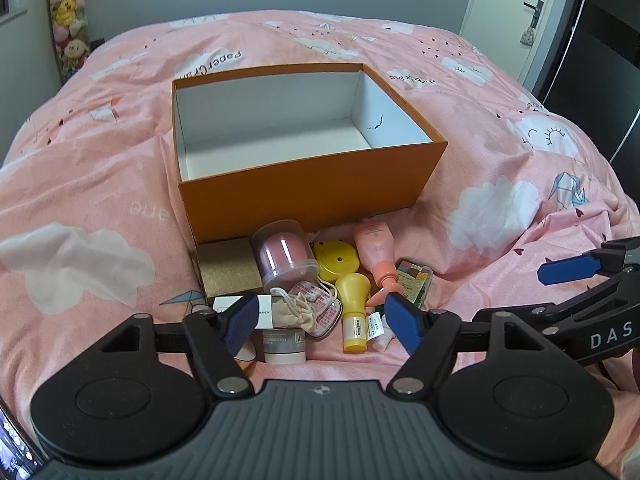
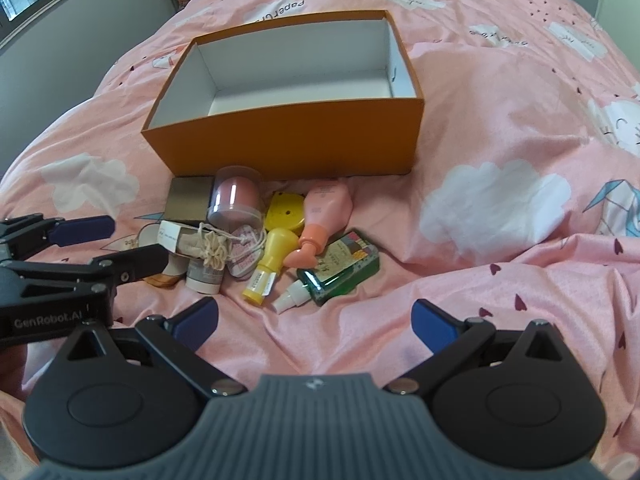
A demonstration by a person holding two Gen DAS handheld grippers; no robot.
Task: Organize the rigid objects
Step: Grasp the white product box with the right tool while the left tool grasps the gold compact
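An open orange box (image 1: 304,184) (image 2: 288,140) with a bare white inside stands on the pink bed. In front of it lies a pile: a clear jar with a pink core (image 1: 285,258) (image 2: 237,200), a yellow round case (image 1: 335,262) (image 2: 285,210), a pink bottle (image 1: 376,254) (image 2: 324,210), a yellow bottle (image 1: 354,312) (image 2: 270,264), a green bottle (image 2: 340,266) (image 1: 416,280), a drawstring pouch (image 1: 296,312) (image 2: 208,248) and a grey jar (image 1: 284,346) (image 2: 205,276). My left gripper (image 1: 322,322) is open, hovering over the pile's near side. My right gripper (image 2: 314,322) is open, over bare bedding in front of the pile.
A brown flat box (image 1: 228,268) (image 2: 188,200) lies left of the jar. The right gripper shows at the right edge of the left wrist view (image 1: 568,270); the left gripper shows at the left edge of the right wrist view (image 2: 80,232). A door (image 1: 516,12) stands at back right.
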